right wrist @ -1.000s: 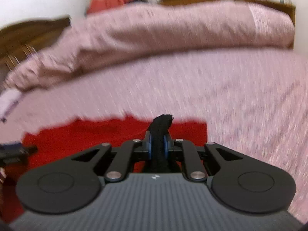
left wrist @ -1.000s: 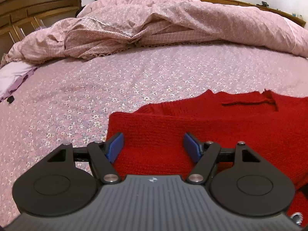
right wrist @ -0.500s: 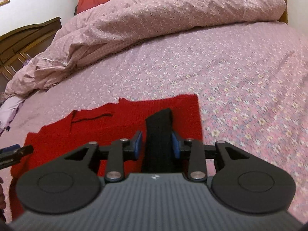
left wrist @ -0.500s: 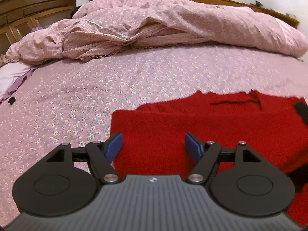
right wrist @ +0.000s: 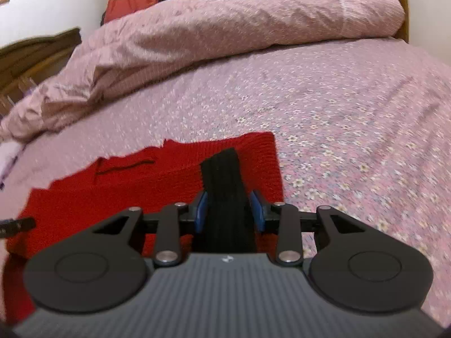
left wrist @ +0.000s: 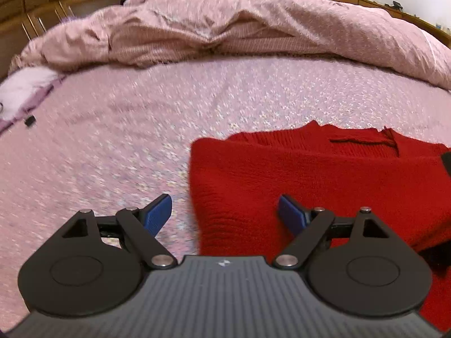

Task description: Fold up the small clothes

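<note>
**Red knit on the floral bed, both grippers at its edges**

A wide bed fills both views, covered in a pink floral sheet [left wrist: 118,146], with a rumpled pink duvet [left wrist: 253,28] heaped along the far side and a dark wooden headboard [left wrist: 56,2] off to the left. Red curtains [right wrist: 135,2] hang behind it all.

And there on the sheet lies the red knit sweater [left wrist: 324,180], spread flat, its ribbed left edge running right down the middle of the left wrist view. The left gripper [left wrist: 225,214] sits over that edge with its jaws spread wide, one blue pad [left wrist: 157,214] over the bare sheet, the other over the red knit, nothing between them.

Over to the right wrist view: the right gripper [right wrist: 229,211] is at the sweater's right side, and a black ribbed cuff [right wrist: 224,188] runs up between its blue pads [right wrist: 201,211]. The pads stand narrow on either side of it, but there's a sliver of gap visible, so I cannot tell whether they are truly pinching the cuff. The left gripper's tip pokes in at the far left of this view.
</note>
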A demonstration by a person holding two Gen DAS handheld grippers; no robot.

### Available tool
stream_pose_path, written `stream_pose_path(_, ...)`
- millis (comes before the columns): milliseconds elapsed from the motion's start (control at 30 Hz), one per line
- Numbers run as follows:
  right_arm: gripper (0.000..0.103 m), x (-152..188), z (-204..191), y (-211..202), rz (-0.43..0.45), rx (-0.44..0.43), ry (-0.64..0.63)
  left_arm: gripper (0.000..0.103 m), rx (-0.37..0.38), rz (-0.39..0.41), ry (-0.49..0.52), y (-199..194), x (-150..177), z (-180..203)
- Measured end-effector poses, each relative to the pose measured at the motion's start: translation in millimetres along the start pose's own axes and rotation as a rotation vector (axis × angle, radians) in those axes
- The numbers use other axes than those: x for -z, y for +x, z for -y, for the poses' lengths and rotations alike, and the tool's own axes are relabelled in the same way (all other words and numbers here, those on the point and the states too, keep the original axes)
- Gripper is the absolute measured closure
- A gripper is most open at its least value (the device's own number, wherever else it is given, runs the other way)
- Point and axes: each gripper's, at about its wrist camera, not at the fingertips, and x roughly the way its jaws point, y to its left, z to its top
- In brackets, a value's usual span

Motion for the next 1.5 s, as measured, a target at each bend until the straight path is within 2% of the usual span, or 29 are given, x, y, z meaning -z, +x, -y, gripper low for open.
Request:
stream_pose_path(100, 0.051, 2, 2, -19, 0.007, -0.001, 0.022, 0.017, 0.002, 0.006, -0.002, -18, 1, -4)
stream_pose_path(133, 0.05, 4, 3, -25, 0.009, -0.002, 0.026, 0.017, -0.001, 0.007, -0.003, -23, 2, -6)
stream_pose_path(500, 0.049, 27, 3, -93, -0.015, -0.014, -0.002, 0.017, -0.02, -0.023, 0.001, -86, 32, -30)
stream_pose_path(833, 0.048, 68, 12, -142, -0.067, 0.027, -0.012, 0.016, -0.012, -0.065, 0.0, -127, 88, -44)
stream_pose_path(1100, 0.048, 103, 20, -162, -0.121, 0.039, 0.004, 0.016, 0.027, -0.124, 0.004, -141, 124, -42)
stream_pose_path(1333, 0.048, 129, 30, -169, -0.171, 0.056, -0.001, 0.016, 0.088, -0.188, -0.023, -138, 141, -42)
stream_pose_path(1500, 0.048, 137, 35, -168, -0.175, 0.056, 0.001, 0.017, 0.115, -0.183, 0.002, -139, 145, -38)
